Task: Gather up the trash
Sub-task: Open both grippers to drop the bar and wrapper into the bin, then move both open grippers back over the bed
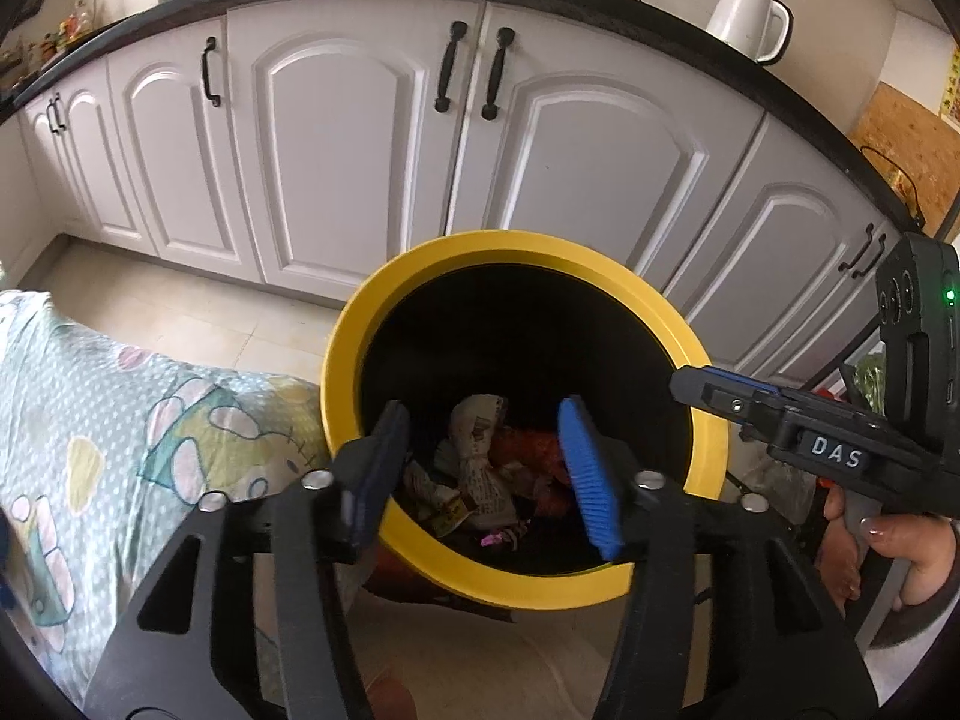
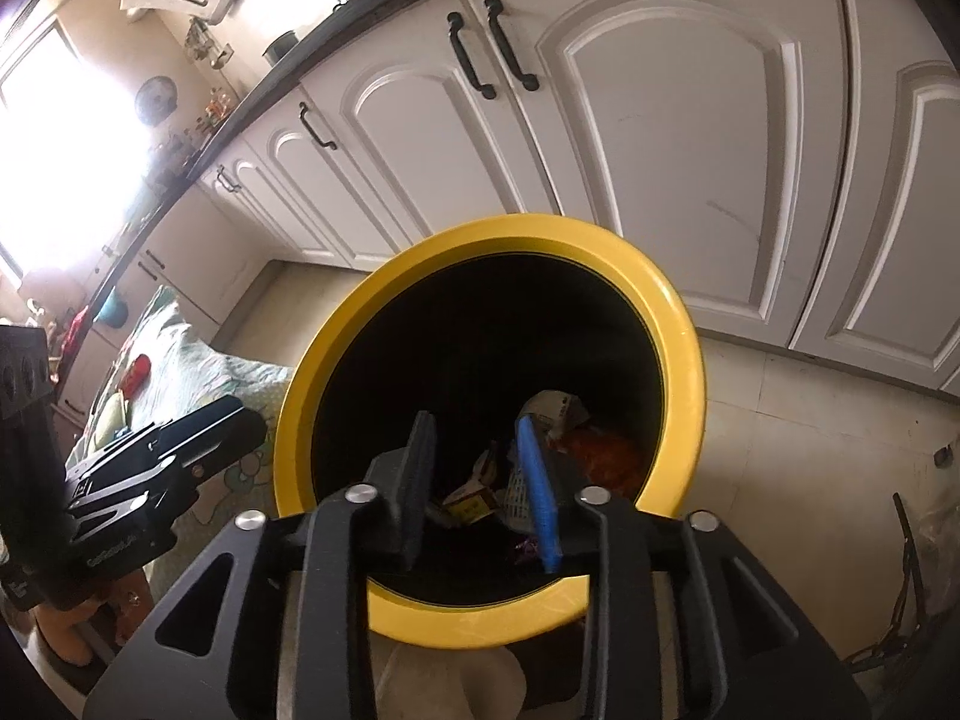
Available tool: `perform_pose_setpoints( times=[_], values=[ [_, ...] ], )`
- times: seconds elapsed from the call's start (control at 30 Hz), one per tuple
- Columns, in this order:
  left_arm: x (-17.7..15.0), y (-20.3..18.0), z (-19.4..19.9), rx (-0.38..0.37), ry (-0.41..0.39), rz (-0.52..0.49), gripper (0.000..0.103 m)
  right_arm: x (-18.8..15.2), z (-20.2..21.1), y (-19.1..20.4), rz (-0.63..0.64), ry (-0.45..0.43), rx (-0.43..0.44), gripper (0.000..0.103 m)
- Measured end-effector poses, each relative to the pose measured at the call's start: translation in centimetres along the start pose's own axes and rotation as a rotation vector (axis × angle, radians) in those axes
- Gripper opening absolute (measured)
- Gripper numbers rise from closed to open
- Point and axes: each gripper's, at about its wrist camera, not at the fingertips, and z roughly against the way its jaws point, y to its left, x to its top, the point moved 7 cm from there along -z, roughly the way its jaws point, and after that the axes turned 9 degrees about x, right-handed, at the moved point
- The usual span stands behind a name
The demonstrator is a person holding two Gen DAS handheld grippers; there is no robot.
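Observation:
A round bin with a yellow rim (image 1: pixel 606 273) (image 2: pixel 336 354) and black inside stands on the floor before white cabinets. Crumpled wrappers (image 1: pixel 480 468) (image 2: pixel 555 414) and an orange bag (image 1: pixel 528 450) (image 2: pixel 603 456) lie at its bottom. My left gripper (image 1: pixel 483 471) hangs over the bin's near rim, open, with nothing between its blue pads. My right gripper (image 2: pixel 483 489) is also over the near rim, open and holding nothing. Its black body (image 1: pixel 828 444) shows at the right of the left wrist view, held by a hand (image 1: pixel 870 546). The left gripper's body (image 2: pixel 156 468) shows at the left of the right wrist view.
White cabinet doors (image 1: pixel 336 138) under a dark counter stand behind the bin. A white kettle (image 1: pixel 750 18) is on the counter. A patterned cloth (image 1: pixel 120 408) covers something left of the bin, with small items (image 2: pixel 135 372) on it. Pale tiled floor (image 2: pixel 798 420) spreads to the right.

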Motion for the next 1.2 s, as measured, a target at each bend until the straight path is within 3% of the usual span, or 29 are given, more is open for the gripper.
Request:
perform_pose_setpoints(
  times=[0.23,0.33,0.5,0.97,1.2],
  values=[
    [0.1,1.0,0.9,0.003,-0.018,0.042,0.073,0.7,0.9,0.2,0.004,-0.05,-0.017,0.06],
    [0.4,1.5,1.6,-0.003,-0.038,0.061,0.085,1.0,1.2,0.4,0.003,-0.064,-0.019,0.063],
    [0.6,2.6,3.0,0.013,-0.067,0.092,0.091,1.2,1.5,0.7,0.005,-0.07,-0.017,0.065],
    [-0.3,8.1,7.5,0.139,-0.136,0.184,0.092,1.3,2.1,5.3,0.118,-0.095,-0.009,0.072],
    [-1.4,11.4,10.6,0.243,-0.185,0.206,0.092,0.8,2.1,8.6,0.183,-0.112,0.013,0.084]
  ],
)
